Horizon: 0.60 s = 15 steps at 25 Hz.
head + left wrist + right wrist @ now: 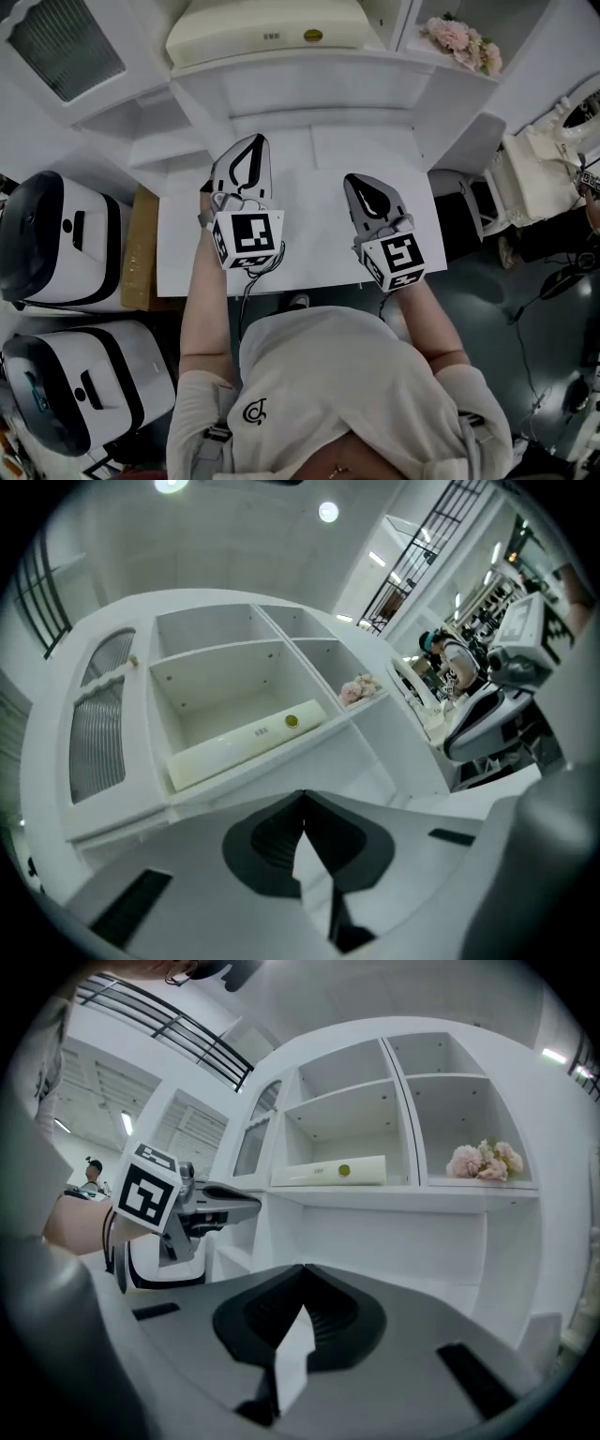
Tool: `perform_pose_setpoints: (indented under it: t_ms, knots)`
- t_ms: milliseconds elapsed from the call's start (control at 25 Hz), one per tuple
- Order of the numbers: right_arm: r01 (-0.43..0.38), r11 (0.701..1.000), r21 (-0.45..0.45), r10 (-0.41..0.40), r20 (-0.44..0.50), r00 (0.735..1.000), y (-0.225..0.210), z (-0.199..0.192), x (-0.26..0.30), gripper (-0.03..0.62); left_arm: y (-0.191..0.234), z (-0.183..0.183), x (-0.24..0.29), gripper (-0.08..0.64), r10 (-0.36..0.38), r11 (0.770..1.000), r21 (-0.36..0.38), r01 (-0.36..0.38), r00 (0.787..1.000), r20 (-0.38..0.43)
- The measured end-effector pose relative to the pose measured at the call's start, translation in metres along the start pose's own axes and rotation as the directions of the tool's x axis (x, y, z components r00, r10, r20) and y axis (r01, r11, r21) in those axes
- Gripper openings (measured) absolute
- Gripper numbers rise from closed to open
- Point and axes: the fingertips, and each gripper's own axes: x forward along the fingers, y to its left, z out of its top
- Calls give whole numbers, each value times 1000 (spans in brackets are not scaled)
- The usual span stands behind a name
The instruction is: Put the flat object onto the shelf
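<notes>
A cream flat object [267, 33] with a gold dot lies on the middle board of the white shelf [309, 70]. The left gripper view shows this flat object [248, 742] in the same compartment of the shelf [234, 658], and so does the right gripper view, where the flat object [330, 1172] rests above the shelf's lower board [403, 1199]. My left gripper [255, 141] hovers over the white table, shut and holding nothing [302, 797]. Beside it my right gripper [354, 178] is likewise shut and bare [302, 1267]. Both point toward the shelf.
Pink flowers [461, 37] sit in the shelf's right compartment. A grille door [66, 47] closes its left part. The white table [300, 216] lies under both grippers. Two white and black appliances [56, 239] and a cardboard box [141, 248] stand at the left.
</notes>
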Motion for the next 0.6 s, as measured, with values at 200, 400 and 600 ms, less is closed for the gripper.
perform_pose_setpoints:
  t_ms: [200, 400, 600]
  knots:
    - [-10, 1000, 14, 10, 18, 1000, -5, 1, -4, 6, -16, -19, -24, 12, -9, 970, -241, 5, 1000, -17]
    - [-8, 1000, 3, 7, 69, 998, -9, 9, -8, 6, -16, -23, -49, 12, 13, 897, -442, -6, 1000, 13]
    - [-1, 1000, -21, 3, 120, 993, -9, 22, -11, 6, -10, -15, -62, 12, 33, 858, -513, 12, 996, 78]
